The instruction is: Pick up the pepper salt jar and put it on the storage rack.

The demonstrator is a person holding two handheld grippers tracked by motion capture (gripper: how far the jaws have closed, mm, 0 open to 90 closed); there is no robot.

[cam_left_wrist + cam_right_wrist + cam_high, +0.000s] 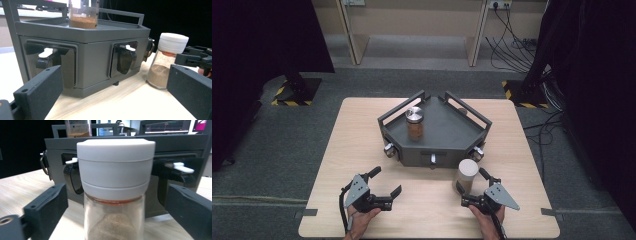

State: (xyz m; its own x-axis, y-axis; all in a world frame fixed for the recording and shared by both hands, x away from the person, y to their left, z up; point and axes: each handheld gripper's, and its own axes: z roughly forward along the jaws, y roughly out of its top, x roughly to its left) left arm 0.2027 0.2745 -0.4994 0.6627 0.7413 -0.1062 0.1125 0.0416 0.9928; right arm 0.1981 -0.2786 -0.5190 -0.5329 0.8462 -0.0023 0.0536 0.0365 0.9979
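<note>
Right gripper view: jar (115, 195) label apparently unreadable.

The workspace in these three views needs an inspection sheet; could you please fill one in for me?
Surface: pale wooden table, bare around the rack.
Job's things: white-capped spice jar upright on the table in front of the grey rack; it holds tan powder.
Clutter: metal-capped jar of brown powder stands on the rack's top tray.
Grippers: right gripper has its jaws either side of the white-capped jar, gaps visible, not pressing; left gripper open, with nothing between its jaws.
Cables: a black cable trails from each gripper; loose black cables lie on the floor at the back right.
Surroundings: grey floor, black curtains, hazard-striped stand bases.
</note>
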